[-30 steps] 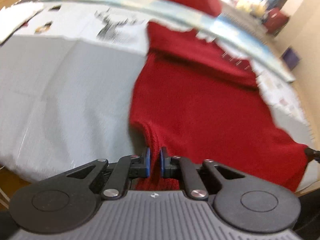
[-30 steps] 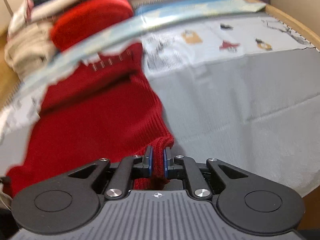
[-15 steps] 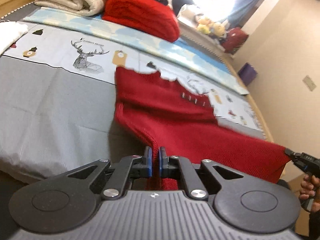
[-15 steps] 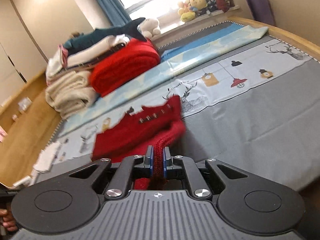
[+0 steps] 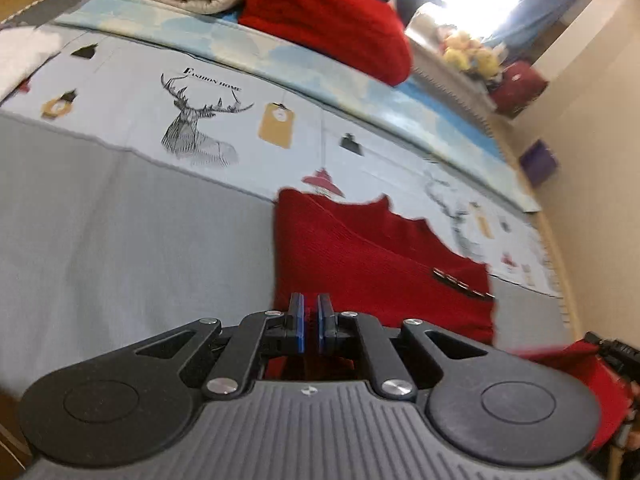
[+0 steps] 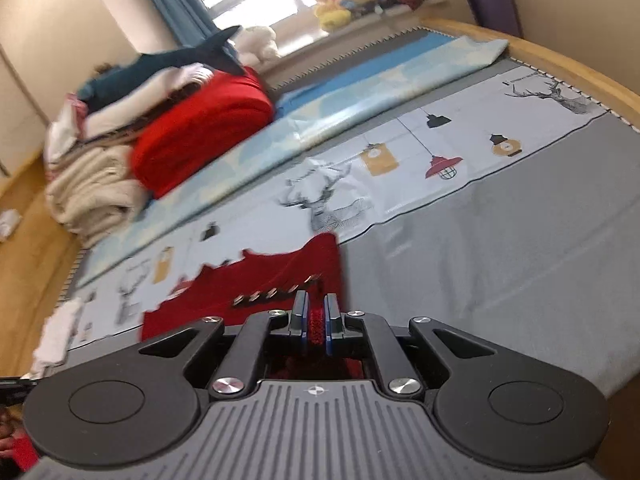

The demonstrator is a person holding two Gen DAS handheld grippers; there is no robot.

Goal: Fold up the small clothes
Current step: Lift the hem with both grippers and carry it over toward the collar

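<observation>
A red knitted garment [image 5: 360, 264] with a short row of metal studs hangs lifted over the bed's grey sheet [image 5: 120, 240]. My left gripper [image 5: 311, 322] is shut on its near edge, the fabric running up from between the blue pads. In the right wrist view the same red garment [image 6: 276, 280] hangs in front of the camera, and my right gripper [image 6: 317, 322] is shut on a fold of it that shows red between the pads. The right gripper [image 5: 612, 350] also shows at the left view's right edge, holding the other corner.
Folded cream blankets [image 6: 92, 196] and a red folded blanket [image 6: 200, 132] are stacked at the bed's far end, with a plush shark [image 6: 168, 60] on top. A light blue cloth [image 6: 360, 92] lies across the bed. A wooden bed frame [image 6: 560, 68] borders it. A white cloth [image 5: 20, 56] lies at the left.
Both grippers have risen with the red garment, lifting it off the sheet; more of the bed and room shows beyond it. It now hangs shorter in both views.
</observation>
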